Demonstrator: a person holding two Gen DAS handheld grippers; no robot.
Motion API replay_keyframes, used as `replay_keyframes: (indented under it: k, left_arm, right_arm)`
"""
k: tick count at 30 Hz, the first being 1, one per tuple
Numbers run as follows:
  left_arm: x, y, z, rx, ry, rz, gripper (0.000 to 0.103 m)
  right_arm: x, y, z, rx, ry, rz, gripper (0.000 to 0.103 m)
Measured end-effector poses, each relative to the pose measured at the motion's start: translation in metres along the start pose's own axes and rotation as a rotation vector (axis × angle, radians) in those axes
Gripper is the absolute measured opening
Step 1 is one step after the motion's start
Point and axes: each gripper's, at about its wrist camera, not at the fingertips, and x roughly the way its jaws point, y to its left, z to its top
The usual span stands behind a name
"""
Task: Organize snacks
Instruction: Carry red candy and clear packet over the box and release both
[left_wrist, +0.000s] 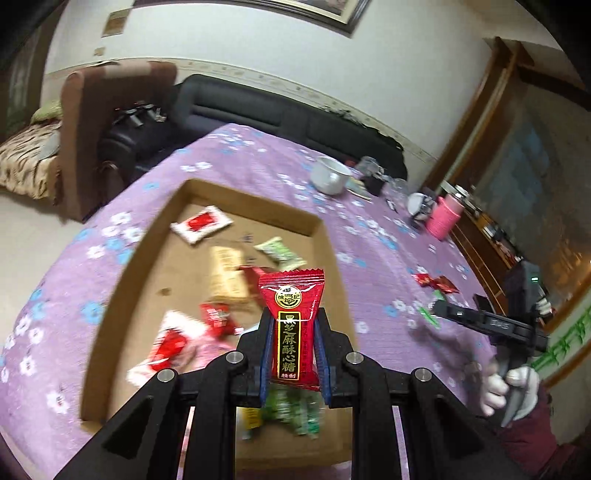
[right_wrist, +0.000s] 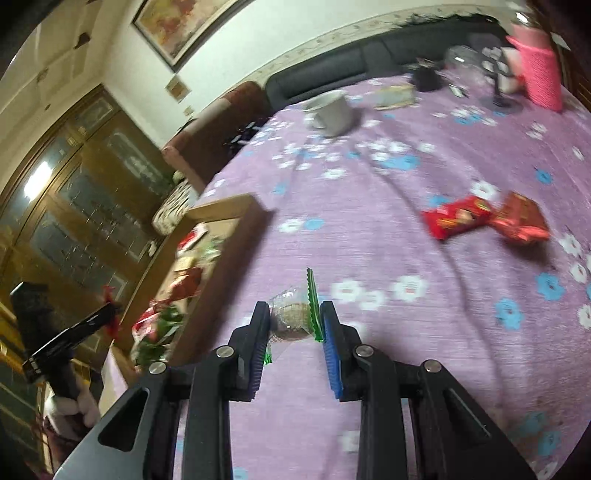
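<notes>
Table: your purple flowered cloth (left_wrist: 258, 162) fills both views, and both grippers point down at it on a slant.
Box: the shallow cardboard box (left_wrist: 122, 266) lies right under your left gripper, with a loose mix of snack packs inside. From the right wrist you only catch its corner, off to the left.
Left hand: your left gripper (left_wrist: 293, 343) hangs over the box, fingers clamped together on a red candy wrapper (left_wrist: 291, 325) that stands upright between the pads.
Right hand: your right gripper (right_wrist: 295, 325) sits out over the bare cloth beside the box, fingers pinched on a clear-wrapped sweet with a green edge (right_wrist: 293, 317).
Only the left view shows: your white-gloved right hand (left_wrist: 513, 384) wrapped round the gripper handle at the far right, plus the packs on the box floor.
Only the right view shows: the sweet itself up close, brownish inside clear film.
Loose snacks: two red packs (right_wrist: 458, 219) lie on the cloth well apart from the box, touching or nearly touching, hard to tell through the blur.
Background bits: a white mug (right_wrist: 332, 110) and a pink knit-covered container (right_wrist: 539, 81) stand at the far side.
</notes>
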Motion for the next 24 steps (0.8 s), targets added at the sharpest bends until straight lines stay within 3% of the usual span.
replay_keyframes:
  k: [13,24]
  left_arm:
    - [-0.002,0.041,-0.005,-0.086,-0.009,-0.01,0.02]
    - [0.021,0.061,0.016,-0.092,0.03,0.028,0.02]
  right_arm:
    - [0.054,0.105,-0.002,-0.167,0.105,0.068,0.027]
    - [0.11,0.154,0.006,-0.302,0.156,-0.057,0.027]
